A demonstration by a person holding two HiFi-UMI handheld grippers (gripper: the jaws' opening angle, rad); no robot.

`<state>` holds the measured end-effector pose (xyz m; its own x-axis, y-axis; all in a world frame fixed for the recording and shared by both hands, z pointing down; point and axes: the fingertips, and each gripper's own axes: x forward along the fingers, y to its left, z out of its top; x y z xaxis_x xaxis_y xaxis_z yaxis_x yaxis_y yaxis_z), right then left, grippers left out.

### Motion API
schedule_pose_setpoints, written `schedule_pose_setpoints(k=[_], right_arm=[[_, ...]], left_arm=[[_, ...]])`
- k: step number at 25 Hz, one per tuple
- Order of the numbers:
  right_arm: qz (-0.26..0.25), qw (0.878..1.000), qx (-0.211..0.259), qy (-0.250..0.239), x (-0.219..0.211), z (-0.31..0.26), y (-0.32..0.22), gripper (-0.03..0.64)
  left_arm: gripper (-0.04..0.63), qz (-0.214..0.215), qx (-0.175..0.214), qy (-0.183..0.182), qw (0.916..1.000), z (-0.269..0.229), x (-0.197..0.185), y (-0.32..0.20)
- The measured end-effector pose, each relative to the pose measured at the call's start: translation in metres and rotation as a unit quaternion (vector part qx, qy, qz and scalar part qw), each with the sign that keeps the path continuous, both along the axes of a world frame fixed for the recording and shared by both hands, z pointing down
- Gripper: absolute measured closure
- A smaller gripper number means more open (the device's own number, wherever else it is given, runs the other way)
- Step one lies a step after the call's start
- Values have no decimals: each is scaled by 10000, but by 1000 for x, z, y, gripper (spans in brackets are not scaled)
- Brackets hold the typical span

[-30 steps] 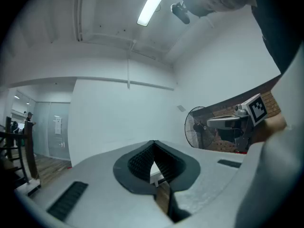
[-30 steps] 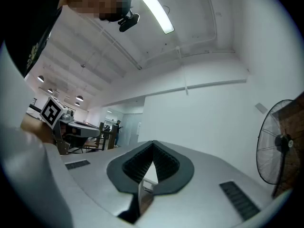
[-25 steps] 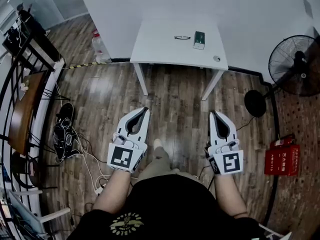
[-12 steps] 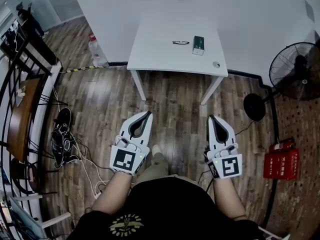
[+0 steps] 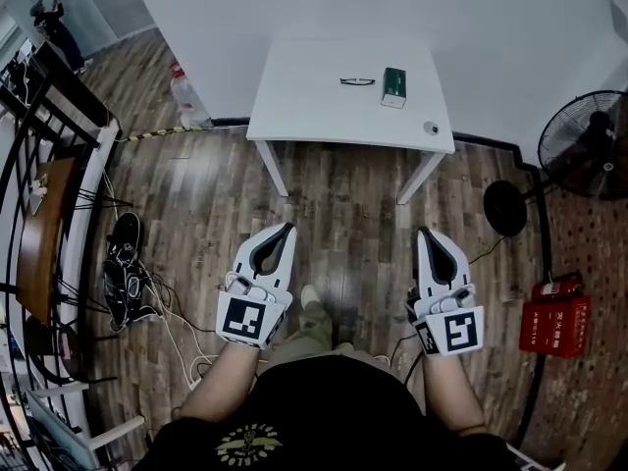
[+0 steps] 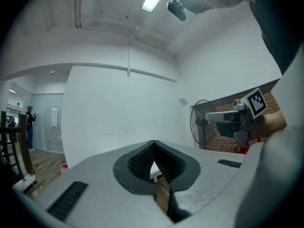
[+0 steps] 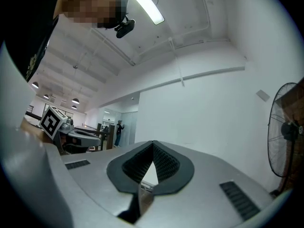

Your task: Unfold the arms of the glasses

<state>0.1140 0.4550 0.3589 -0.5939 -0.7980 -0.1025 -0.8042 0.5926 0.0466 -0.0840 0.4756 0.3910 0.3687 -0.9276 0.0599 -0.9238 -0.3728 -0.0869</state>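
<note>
The left hand-held gripper (image 5: 286, 231) and the right hand-held gripper (image 5: 425, 234) are held side by side at lower centre on outstretched forearms, jaws closed on nothing.

The glasses (image 5: 357, 81) are a thin, dark-framed pair lying flat on the white surface (image 5: 314, 106), toward its far side near the middle, just left of a small dark green box (image 5: 393, 86). They are too small to tell whether their arms are folded.
</note>
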Motion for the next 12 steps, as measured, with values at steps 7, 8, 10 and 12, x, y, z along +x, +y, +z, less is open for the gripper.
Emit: schedule_pose_setpoints(k=[7, 8, 10, 12], right_arm=[[-16, 9998, -178, 19, -15, 13, -37, 624], [-22, 9998, -177, 29, -17, 13, -41, 624], [-18, 9999, -163, 36, -19, 11, -50, 624], [1, 9998, -174, 29, -19, 9, -61, 624]], left_arm=[[592, -70, -14, 22, 10000, 1, -21, -35], [592, -67, -17, 20, 10000, 1, -23, -41], [592, -47, 5, 44, 10000, 1, -24, -52], [592, -1, -47, 40, 10000, 3, -23, -63]])
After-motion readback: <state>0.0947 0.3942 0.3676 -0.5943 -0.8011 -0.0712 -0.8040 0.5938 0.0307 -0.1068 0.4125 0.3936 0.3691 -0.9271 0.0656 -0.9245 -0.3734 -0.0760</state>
